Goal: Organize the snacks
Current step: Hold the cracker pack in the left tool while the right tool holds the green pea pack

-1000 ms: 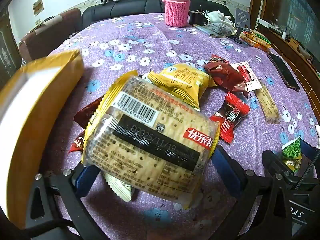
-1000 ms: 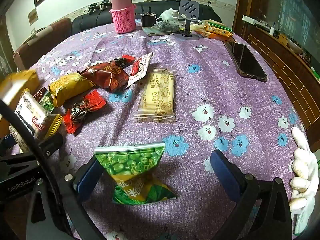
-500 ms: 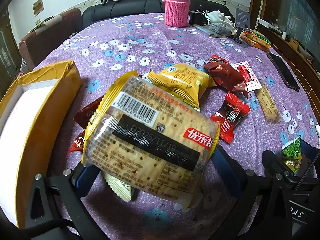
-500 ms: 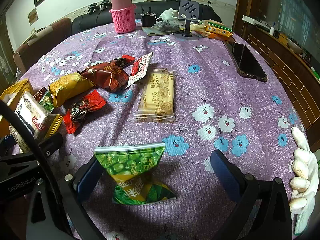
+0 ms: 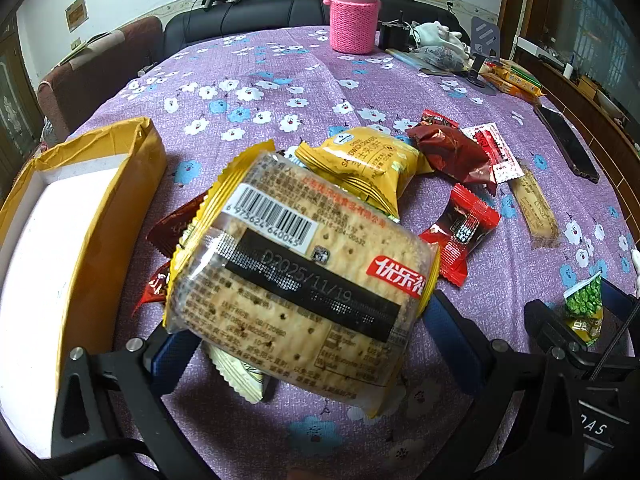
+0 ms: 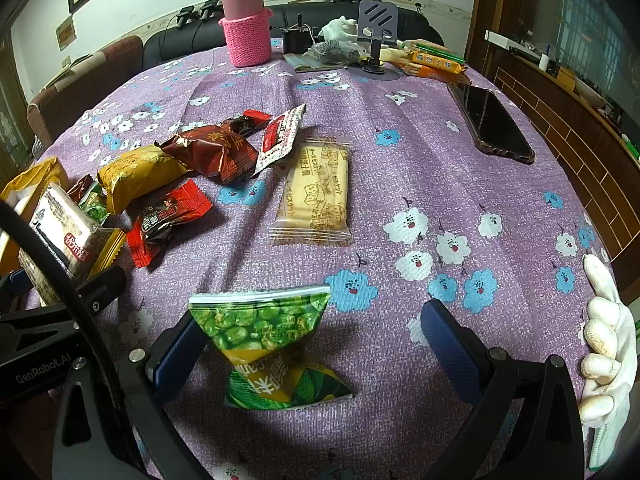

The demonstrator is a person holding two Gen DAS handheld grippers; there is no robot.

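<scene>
Table: a round table under a purple flowered cloth (image 6: 420, 168) is seen, with snacks scattered across its left half.
Box: a yellow cardboard box (image 5: 80, 216) with a white, empty-looking inside is seen at the near left edge of the table; no snack is visible in it.
Cracker pack: a large clear pack of crackers (image 5: 300, 288) with yellow ends is held raised above the cloth, just right of the box.
Left gripper: the left gripper (image 5: 304, 332) is closed against both sides of the cracker pack, its blue pads pressed to the wrapper.
Snack pile: a yellow bun packet (image 6: 136, 176), a dark red packet (image 6: 212, 152), a red candy wrapper (image 6: 168, 216) and a red-and-white sachet (image 6: 280, 136) are left lying together, far of the left gripper.
Biscuit bar: a pale wrapped biscuit bar (image 6: 316, 196) is left flat on the cloth, right of the pile.
Pea bag: a small green pea bag (image 6: 268, 344) is seen near, between the right gripper's fingers, touching the left pad only.
Right gripper: the right gripper (image 6: 316, 344) is spread wide; the right pad is well apart from the bag.
Progress: the sorting is judged barely begun; one pack is lifted, nothing is boxed, and the rest is still to be gathered.
</scene>
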